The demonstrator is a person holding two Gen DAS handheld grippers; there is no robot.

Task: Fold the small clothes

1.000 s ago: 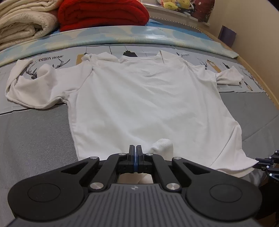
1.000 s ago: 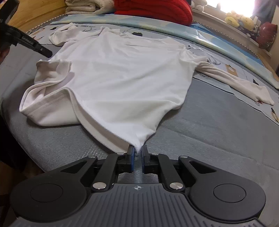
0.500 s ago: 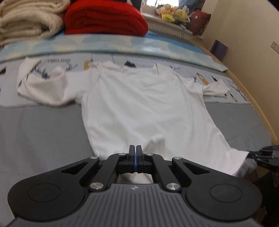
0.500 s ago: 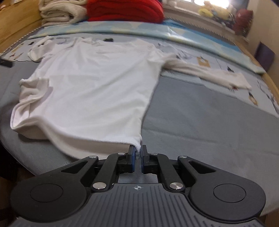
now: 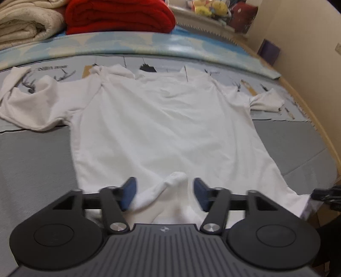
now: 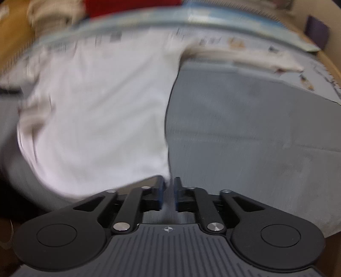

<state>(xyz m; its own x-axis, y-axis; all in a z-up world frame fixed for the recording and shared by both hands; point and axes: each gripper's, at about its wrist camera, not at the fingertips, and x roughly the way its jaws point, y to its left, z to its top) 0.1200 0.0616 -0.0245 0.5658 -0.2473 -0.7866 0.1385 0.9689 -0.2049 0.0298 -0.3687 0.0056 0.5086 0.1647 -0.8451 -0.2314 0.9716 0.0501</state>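
A white long-sleeved shirt (image 5: 166, 119) lies spread flat on the grey bed, collar far, hem near. My left gripper (image 5: 164, 192) is open at the hem's left part, with a raised fold of hem cloth (image 5: 170, 185) loose between its blue pads (image 5: 129, 191). In the blurred right wrist view the shirt (image 6: 100, 110) fills the left half. My right gripper (image 6: 169, 192) holds the hem's right corner; its jaws stand a narrow gap apart with cloth between them.
Folded cream blankets (image 5: 25, 23) and a red blanket (image 5: 119, 15) are stacked at the far side. Soft toys (image 5: 210, 8) sit on a ledge behind. A wooden bed edge (image 5: 319, 127) runs along the right. Grey mattress (image 6: 255, 132) lies right of the shirt.
My left gripper has opened and let go of the hem. The right gripper has swung quickly, still on the hem corner, and the shirt's lower edge is pulled straighter.
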